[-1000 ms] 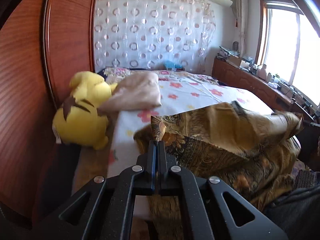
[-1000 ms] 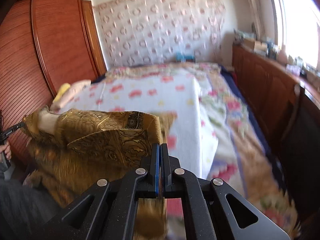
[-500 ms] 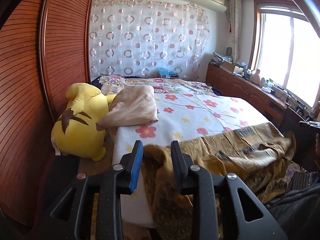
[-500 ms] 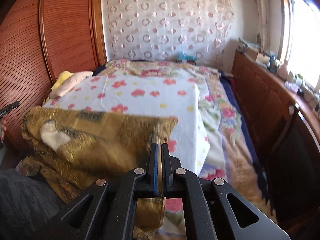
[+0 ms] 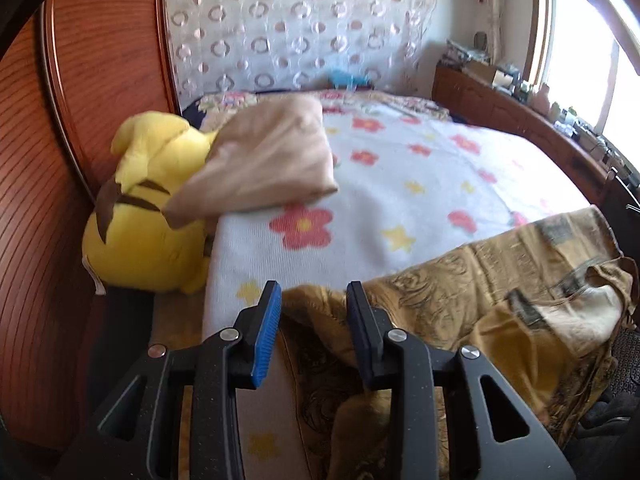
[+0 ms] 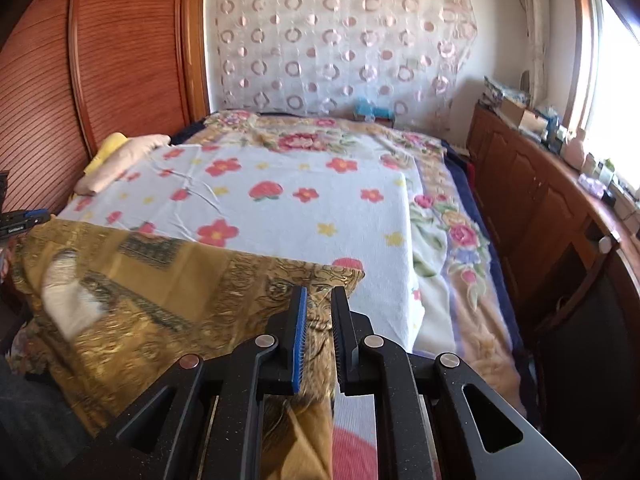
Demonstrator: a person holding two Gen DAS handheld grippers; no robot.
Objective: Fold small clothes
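A: Left gripper (image 5: 312, 292) status?
B: Released. Jaws wide apart, bottom centre of the left view. Garment (image 5: 500, 312) edge lies between and under the fingers, nothing pinched.

A: Right gripper (image 6: 319, 294)?
B: Also released, but the gap is narrow. Bottom centre of the right view. Fabric sits in the gap; pads don't look pressed on it.

A: Where's the garment?
B: Gold patterned cloth, spread on the near edge of the bed (image 6: 280, 208). In the left view it fills the lower right, rumpled, white lining showing at far right. In the right view garment (image 6: 152, 300) runs from lower left to centre, its corner ending just past the fingertips, part hanging off the near edge.

A: Anything else on the bed?
B: Floral sheet under it. Beige pillow (image 5: 268, 160) upper left of the left view, leaning on a yellow plush (image 5: 140, 220) against the wood panel (image 5: 48, 160). Both well apart from the garment.

A: Sharpness?
B: Slight blur on the cloth, so fine contact I can't tell.
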